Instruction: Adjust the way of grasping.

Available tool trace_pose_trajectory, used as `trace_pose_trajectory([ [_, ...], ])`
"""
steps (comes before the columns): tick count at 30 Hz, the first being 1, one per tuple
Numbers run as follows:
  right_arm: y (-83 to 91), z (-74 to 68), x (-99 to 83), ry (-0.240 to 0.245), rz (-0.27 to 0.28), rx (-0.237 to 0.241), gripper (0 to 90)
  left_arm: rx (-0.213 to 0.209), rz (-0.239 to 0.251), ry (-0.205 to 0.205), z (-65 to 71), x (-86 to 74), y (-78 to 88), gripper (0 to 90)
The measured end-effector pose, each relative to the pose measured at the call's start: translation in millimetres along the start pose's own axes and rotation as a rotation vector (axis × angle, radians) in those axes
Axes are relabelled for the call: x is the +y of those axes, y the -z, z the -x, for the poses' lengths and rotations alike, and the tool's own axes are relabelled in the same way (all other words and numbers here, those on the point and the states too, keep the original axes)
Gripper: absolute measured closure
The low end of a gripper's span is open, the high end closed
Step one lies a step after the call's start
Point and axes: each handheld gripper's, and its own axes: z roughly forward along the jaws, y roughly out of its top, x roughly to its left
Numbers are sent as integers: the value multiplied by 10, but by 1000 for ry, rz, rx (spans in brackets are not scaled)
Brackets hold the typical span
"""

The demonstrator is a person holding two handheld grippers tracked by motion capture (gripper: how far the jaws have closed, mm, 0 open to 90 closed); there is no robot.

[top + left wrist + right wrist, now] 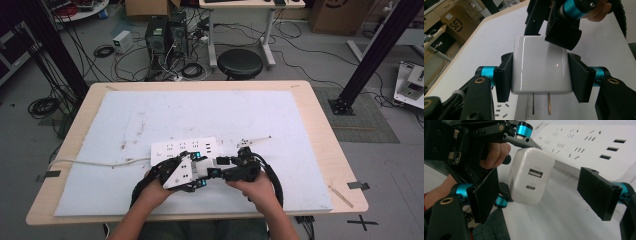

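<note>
The left tongs (540,75) are clamped on a white USB wall charger (540,67), its two flat prongs pointing down between the pads. In the right gripper view the charger (530,178) shows a USB-A port above a USB-C port; the faint print beside them is too small to read. The right tongs (541,195) stand apart around it, not pressing. A white power strip (186,148) lies on the tabletop (320,125) just beyond. A cardboard box (457,21) carries the letters "SF".
</note>
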Motion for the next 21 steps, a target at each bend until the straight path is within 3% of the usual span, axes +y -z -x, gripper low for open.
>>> trace_pose_trajectory([
  [8, -43, 21, 2, -29, 5, 87, 323, 0, 12, -22, 28, 60, -31, 424],
  [17, -46, 40, -1, -52, 3, 142, 538, 4, 20, -38, 44, 90, -36, 425],
  [21, -34, 63, -5, -73, 5, 164, 572, 6, 18, -56, 48, 101, -36, 425],
])
